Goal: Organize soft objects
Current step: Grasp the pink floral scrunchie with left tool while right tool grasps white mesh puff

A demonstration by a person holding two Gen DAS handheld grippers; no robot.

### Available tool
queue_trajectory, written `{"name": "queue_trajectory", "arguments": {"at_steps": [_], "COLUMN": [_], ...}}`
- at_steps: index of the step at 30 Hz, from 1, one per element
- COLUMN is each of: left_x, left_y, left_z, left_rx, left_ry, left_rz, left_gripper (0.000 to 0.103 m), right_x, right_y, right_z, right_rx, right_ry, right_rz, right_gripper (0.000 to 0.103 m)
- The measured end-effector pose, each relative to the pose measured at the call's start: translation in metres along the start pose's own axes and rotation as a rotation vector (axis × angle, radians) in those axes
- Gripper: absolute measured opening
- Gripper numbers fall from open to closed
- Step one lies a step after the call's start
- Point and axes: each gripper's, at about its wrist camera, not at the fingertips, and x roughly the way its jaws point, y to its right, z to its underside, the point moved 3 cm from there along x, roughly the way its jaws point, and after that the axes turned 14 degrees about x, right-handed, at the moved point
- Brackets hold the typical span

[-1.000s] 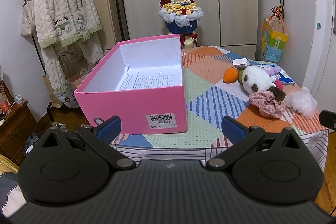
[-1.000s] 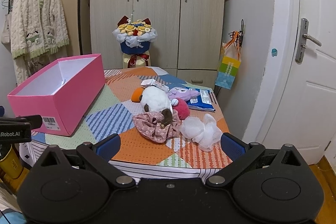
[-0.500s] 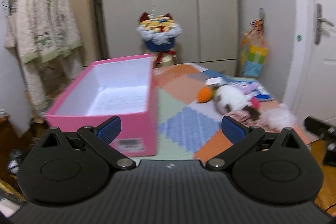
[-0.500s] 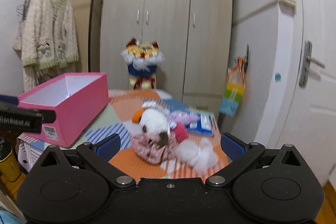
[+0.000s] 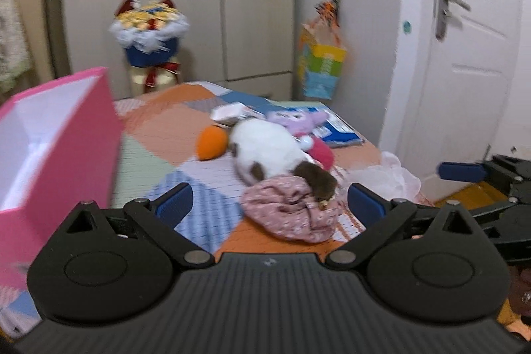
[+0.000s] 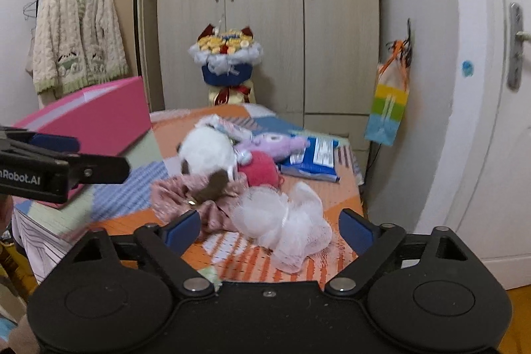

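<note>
Right wrist view: patchwork-covered worktop [image 6: 265, 264] carrying everything, pink box [image 6: 99, 121] at its left end, open-topped and seemingly unfilled (presumably the bin for the soft things). Heap of soft objects clustered toward right half, well apart from box: white plush [image 6: 205, 151] biggest, resting on pink floral scrunchie [image 6: 172, 198]; white mesh pouf [image 6: 282, 221] nearest, just beside scrunchie; purple plush [image 6: 278, 143] and red plush [image 6: 262, 171] tucked behind white one; orange plush [image 5: 210, 146] on far side (left wrist view only). Blue packet [image 6: 312, 160] flat at back, likely not part of sorting.

Right tongs [image 6: 268, 229] tilted down toward pouf, jaws spread either side of it, just been closing a little, nothing pinched yet, pads clear of mesh. Probable first pick, given alignment.

Left tongs [image 5: 270, 199] also angled downward, aimed at scrunchie, jaws wide apart, empty. Frame blurred. Both tongs side by side at near worktop edge, each visible in other's view. Nothing lifted so far; sorting not begun.
</note>
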Motion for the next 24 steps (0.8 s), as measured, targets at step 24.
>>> {"name": "queue_trajectory", "arguments": {"at_steps": [24], "left_x": [0.095], "left_y": [0.018], "left_z": [0.018], "left_rx": [0.129], "left_ry": [-0.109], "left_rz": [0.127], "left_gripper": [0.097], "right_x": [0.069], "right_y": [0.046], "right_z": [-0.002], "right_rx": [-0.025], "right_ry": [-0.136], "right_rz": [-0.193], "right_gripper": [0.059]}}
